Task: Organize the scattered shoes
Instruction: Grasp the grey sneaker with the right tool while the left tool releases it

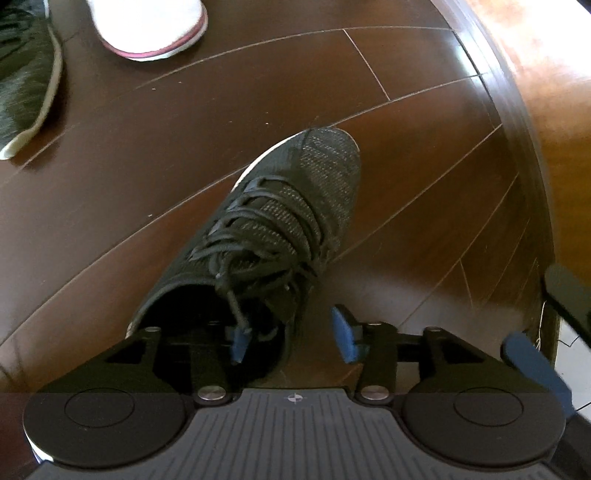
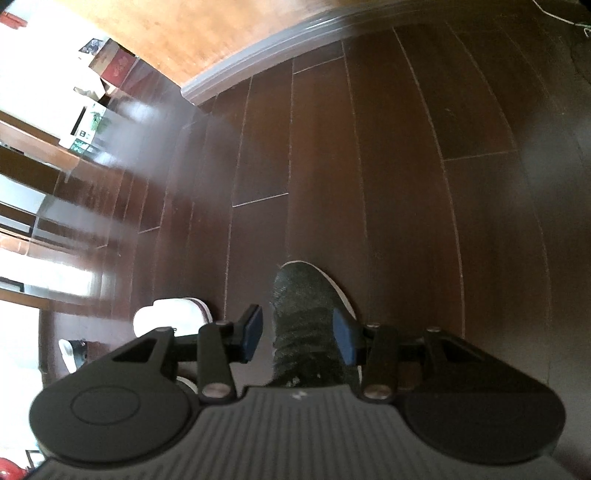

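Two dark knit shoes are in hand, the left claw (image 1: 291,338) spread astride one shoe's (image 1: 280,214) collar, the right claw (image 2: 299,336) spread over the other (image 2: 306,314), while white shoes (image 1: 155,29) still lie loose on the floor (image 1: 424,184).

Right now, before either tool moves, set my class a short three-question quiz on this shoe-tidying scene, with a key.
1. True or false: the left tool has one finger inside the black knit lace-up sneaker.
2. Which shoe lies beyond that sneaker? A) white shoe with maroon-edged sole B) yellow rubber boot C) brown leather sandal
3. Short answer: is the right tool open or shut?
Key: 1 true; 2 A; 3 open.
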`<state>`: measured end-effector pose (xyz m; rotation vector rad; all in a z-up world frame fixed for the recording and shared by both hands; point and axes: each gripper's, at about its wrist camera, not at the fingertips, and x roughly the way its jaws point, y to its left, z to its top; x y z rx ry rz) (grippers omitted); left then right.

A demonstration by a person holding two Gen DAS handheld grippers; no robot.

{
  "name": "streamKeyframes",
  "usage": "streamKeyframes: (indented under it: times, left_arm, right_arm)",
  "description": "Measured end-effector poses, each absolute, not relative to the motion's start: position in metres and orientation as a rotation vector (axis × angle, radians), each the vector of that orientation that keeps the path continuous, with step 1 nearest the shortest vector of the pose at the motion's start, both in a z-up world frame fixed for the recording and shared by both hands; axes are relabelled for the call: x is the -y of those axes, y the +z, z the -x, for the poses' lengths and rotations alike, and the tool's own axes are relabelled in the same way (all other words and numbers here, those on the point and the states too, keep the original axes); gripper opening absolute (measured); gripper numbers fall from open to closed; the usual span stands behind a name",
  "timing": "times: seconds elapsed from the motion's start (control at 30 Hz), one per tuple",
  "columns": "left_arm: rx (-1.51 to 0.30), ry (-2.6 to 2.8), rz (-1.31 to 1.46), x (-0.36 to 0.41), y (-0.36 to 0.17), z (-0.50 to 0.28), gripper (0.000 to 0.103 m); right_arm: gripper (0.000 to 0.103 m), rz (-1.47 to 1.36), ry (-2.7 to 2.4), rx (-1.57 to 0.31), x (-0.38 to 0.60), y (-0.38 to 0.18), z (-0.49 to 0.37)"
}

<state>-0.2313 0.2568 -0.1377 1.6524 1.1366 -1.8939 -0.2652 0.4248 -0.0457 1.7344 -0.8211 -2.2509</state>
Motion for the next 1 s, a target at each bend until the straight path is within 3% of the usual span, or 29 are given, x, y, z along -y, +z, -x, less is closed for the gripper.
streamKeyframes:
  times: [0.23,0.57,0.73,0.87,1.0]
  left_arm:
    - [-1.087,-1.875,-1.579,-0.246,-0.089,0.216,0.060]
    - [-0.905,-1.794,-1.325,-0.216,-0.011,0.197,0.082]
    - [-0.846,-1.775,-1.251,-0.190,-0.011,0.185,0.086]
    - [-0.873,-1.718,-1.245,-0.168,-0.027,0.178,0.087]
    - [-0.879,-1.721,-1.239,-0.156,-0.031,0.168,0.088]
  right_arm:
    - [0.046,-1.801,-2.129,0.996,-0.426,-0.065,0.276]
    - [0.049,-1.942,-1.875,1.319,-0.417,-0.092,0.243]
    - [0.053,-2.019,-1.781,1.405,-0.412,-0.107,0.230]
    - [0.061,-2.035,-1.739,1.584,-0.414,-0.118,0.220]
    - [0.062,-2.116,-1.755,1.625,-0.414,-0.128,0.199]
